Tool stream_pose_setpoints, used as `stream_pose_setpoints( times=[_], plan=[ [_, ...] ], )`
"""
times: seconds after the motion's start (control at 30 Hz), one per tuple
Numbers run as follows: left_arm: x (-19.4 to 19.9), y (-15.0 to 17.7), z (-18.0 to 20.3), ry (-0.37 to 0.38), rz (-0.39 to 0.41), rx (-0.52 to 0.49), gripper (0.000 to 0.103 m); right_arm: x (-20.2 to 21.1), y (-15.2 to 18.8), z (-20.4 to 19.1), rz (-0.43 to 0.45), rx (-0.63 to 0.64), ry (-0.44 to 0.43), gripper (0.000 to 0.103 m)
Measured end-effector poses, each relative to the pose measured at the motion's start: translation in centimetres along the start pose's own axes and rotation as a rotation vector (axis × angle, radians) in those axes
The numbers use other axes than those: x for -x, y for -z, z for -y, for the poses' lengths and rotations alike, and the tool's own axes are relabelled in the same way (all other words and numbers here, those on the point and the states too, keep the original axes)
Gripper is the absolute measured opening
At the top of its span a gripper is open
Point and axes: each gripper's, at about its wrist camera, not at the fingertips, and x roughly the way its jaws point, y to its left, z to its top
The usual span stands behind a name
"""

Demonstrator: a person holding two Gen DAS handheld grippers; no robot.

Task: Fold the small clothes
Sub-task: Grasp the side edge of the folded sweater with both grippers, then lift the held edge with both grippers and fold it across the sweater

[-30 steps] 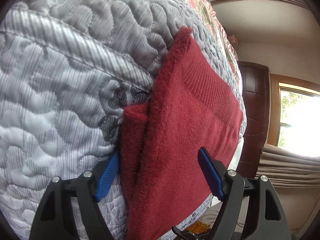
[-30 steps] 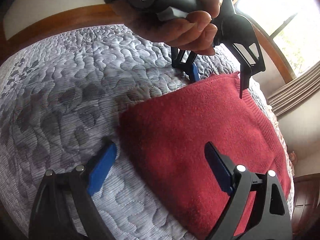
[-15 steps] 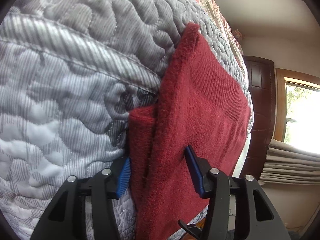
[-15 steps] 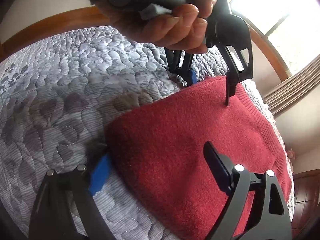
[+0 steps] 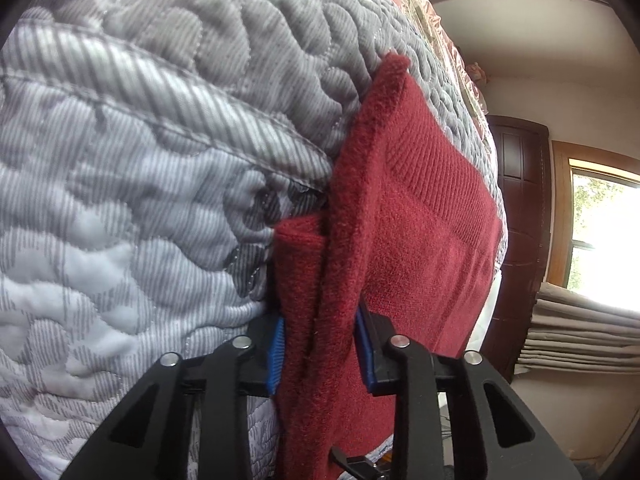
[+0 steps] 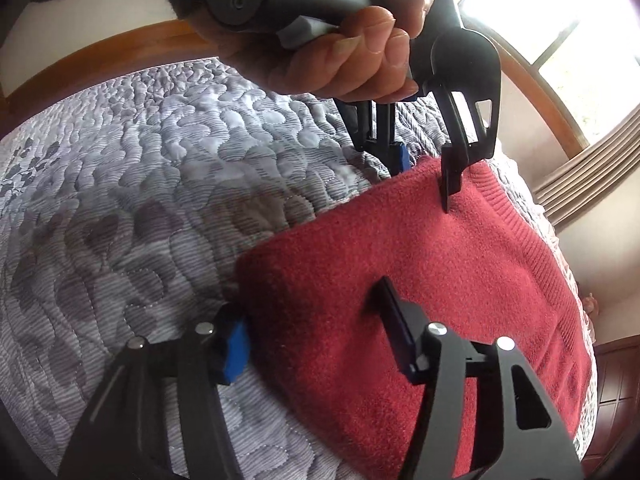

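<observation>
The red garment (image 6: 420,300) runs off the bottom edge of the right wrist view, its lower layers tucked out of sight. A hand (image 6: 344,44) hides the left gripper's (image 6: 424,172) upper body. The right gripper's (image 6: 316,340) blue pad is half buried against the fold, so contact cannot be told.

Left hand-held gripper (image 5: 320,350) pinching red knit garment (image 5: 420,232), grey quilt (image 5: 140,160)

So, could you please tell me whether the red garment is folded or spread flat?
Folded. In the left wrist view the red garment shows stacked layers at its edge, pinched between the left tongs, on the quilt.
</observation>
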Motion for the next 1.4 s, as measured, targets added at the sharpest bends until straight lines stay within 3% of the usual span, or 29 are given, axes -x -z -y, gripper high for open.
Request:
stream_pose_setpoints(
  times=[0.13,0.2,0.3,0.8,1.4],
  plan=[
    [0.3,0.0,0.6,0.000,0.011,0.004,0.021,0.3,-0.2,0.7,0.000,-0.045,-0.020,0.043],
    [0.6,0.0,1.1,0.002,0.019,0.007,0.019,0.8,-0.4,1.3,0.004,-0.076,-0.029,0.023],
    [1.0,0.3,2.0,-0.007,0.030,0.007,0.016,1.5,-0.7,2.7,0.007,-0.127,-0.044,0.018],
    [4.4,2.4,11.3,-0.075,0.061,-0.029,0.015,9.0,-0.9,8.0,0.049,-0.280,-0.031,0.017],
    [4.2,5.5,24.0,-0.173,0.089,-0.111,0.015,16.8,3.8,15.1,0.089,-0.460,0.024,0.017]
  ],
)
